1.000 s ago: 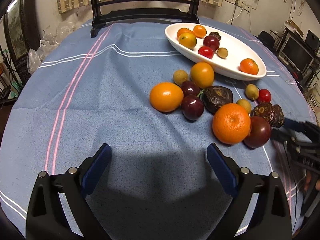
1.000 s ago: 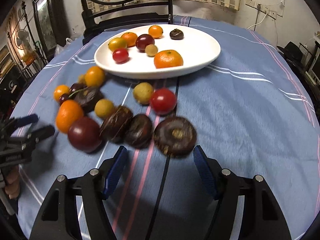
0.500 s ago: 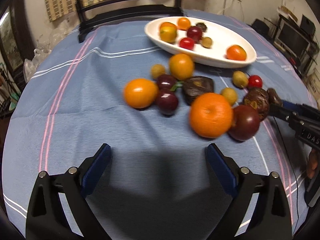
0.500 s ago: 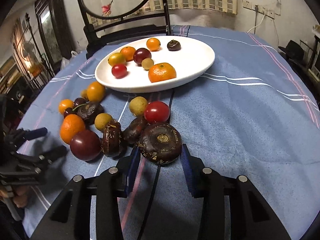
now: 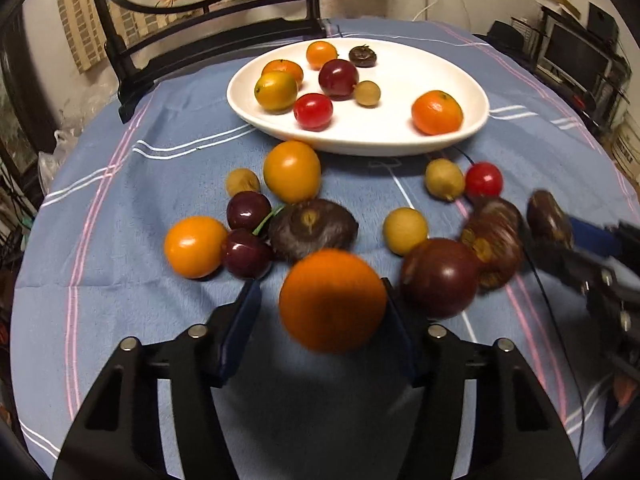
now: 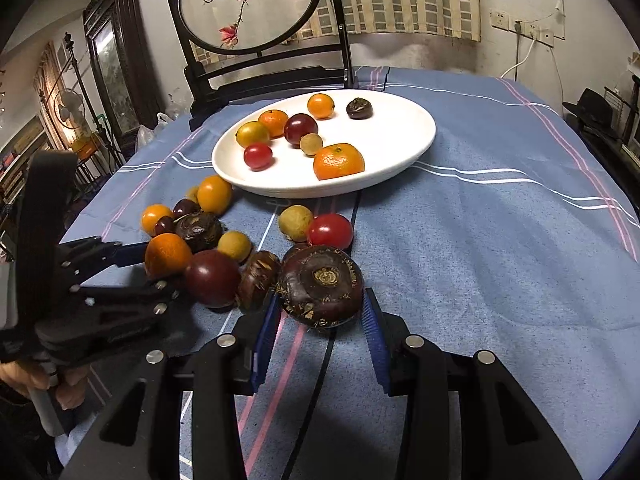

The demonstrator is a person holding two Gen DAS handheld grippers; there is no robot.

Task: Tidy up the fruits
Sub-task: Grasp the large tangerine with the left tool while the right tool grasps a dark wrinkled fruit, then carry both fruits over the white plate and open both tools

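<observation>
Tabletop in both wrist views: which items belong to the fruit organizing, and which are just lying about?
Belongs to the job:
- white plate holding sorted fruit
- mandarin between the left gripper fingers
- water chestnut between the right gripper fingers
- loose cherries, cherry tomato, longans

Just lying about:
- blue tablecloth
- dark wooden chair
- plastic bags

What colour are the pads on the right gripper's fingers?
Blue pads on black fingers; clearest in the right wrist view.

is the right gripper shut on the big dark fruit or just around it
Shut on it, as far as shows: the right gripper has both blue pads against the sides of the dark fruit, no gap visible.
</observation>
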